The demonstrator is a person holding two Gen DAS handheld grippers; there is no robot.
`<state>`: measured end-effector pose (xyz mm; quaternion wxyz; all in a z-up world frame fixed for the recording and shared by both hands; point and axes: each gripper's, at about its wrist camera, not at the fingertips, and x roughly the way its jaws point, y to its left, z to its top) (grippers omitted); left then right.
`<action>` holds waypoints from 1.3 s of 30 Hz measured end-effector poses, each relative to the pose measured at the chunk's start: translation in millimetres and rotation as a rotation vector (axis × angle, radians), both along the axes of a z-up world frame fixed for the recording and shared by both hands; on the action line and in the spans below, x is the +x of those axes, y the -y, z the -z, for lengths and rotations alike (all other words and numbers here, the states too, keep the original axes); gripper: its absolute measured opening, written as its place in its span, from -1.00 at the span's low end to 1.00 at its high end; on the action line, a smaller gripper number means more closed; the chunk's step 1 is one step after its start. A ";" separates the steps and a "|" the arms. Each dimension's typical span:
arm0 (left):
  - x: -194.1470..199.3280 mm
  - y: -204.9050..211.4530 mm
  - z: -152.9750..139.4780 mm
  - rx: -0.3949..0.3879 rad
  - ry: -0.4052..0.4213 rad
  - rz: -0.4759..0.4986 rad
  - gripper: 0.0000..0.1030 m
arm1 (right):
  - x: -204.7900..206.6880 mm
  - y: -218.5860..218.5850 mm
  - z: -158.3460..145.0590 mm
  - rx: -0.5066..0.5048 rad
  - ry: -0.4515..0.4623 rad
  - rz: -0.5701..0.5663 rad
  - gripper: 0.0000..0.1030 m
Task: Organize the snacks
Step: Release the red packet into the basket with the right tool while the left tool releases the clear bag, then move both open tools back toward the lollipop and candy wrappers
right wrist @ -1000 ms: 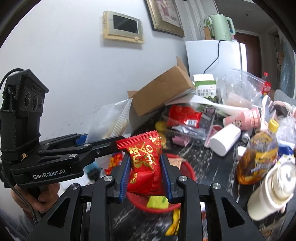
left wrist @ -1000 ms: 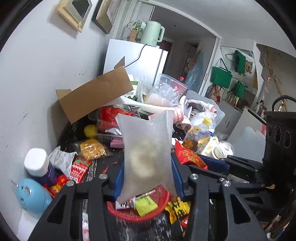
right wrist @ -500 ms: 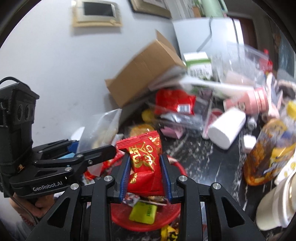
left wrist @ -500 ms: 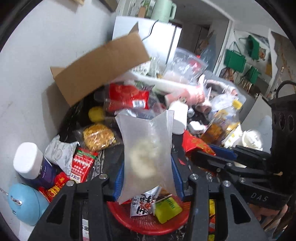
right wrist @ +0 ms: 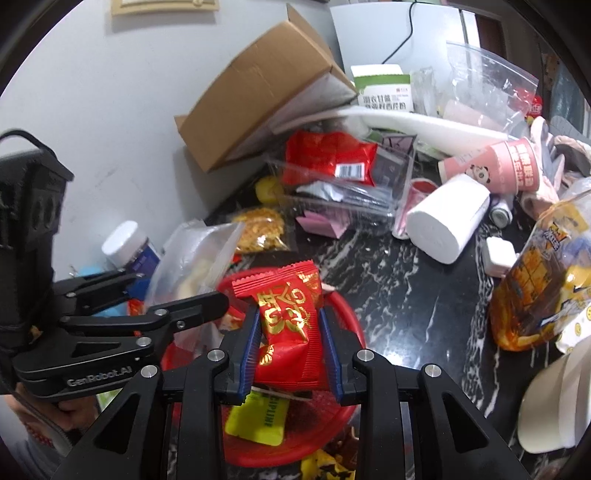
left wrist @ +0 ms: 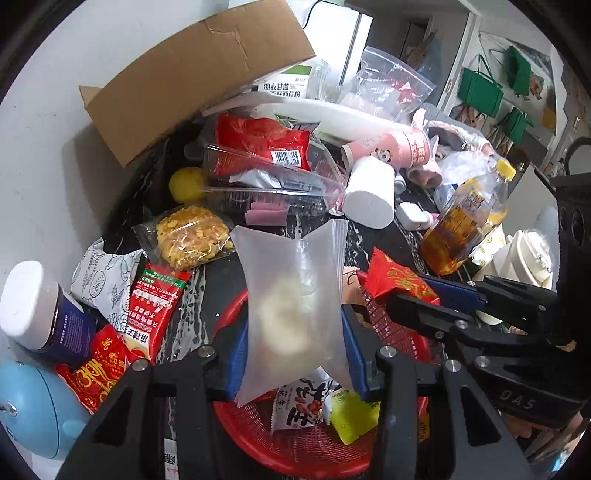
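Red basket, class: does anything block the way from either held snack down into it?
Nothing visible does. The frosted bag in the left gripper and the red packet in the right gripper both hang over the open red basket, which holds only loose snacks.

Black grippers (left wrist: 293, 354), blue pads (right wrist: 248, 347), silver screws

A pale grey painted wall (right wrist: 110, 110) bounds the scene on the left, lightly scuffed, with the lower edge of a cream-framed panel (right wrist: 162, 5) at its top. A dark, white-veined marble-pattern tabletop (right wrist: 417, 295) abuts this wall. Behind the table stands a white refrigerator (left wrist: 343, 33) with a black cable (right wrist: 402, 40) running down its front. Beyond it lies a dim doorway (left wrist: 417, 37); to the right, green bags (left wrist: 480, 88) hang on a white wall. Lighting is even and diffuse.
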<state>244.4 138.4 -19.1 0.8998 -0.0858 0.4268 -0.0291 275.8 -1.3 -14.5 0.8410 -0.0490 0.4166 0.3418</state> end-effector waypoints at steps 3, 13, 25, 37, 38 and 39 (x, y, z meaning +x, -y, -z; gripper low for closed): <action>3.3 1.6 4.4 0.016 -0.022 0.003 -0.14 | 2.8 -2.9 8.0 -0.020 -0.017 -0.001 -0.40; 13.8 0.7 23.7 0.062 -0.105 0.000 -0.14 | 7.5 -6.1 23.4 -0.085 -0.042 0.013 -0.39; 18.7 6.0 26.5 0.124 -0.153 -0.008 0.19 | 7.6 -3.0 23.5 -0.091 -0.062 0.023 -0.32; 7.1 9.6 3.7 0.130 -0.100 -0.008 0.19 | -2.8 3.1 6.0 -0.079 -0.020 0.026 -0.16; 5.0 9.8 -0.5 0.130 -0.089 -0.009 0.19 | -4.2 3.7 3.6 -0.076 -0.015 0.027 -0.16; 3.5 10.0 -3.3 0.130 -0.082 -0.008 0.19 | -6.0 4.5 1.0 -0.072 -0.009 0.028 -0.16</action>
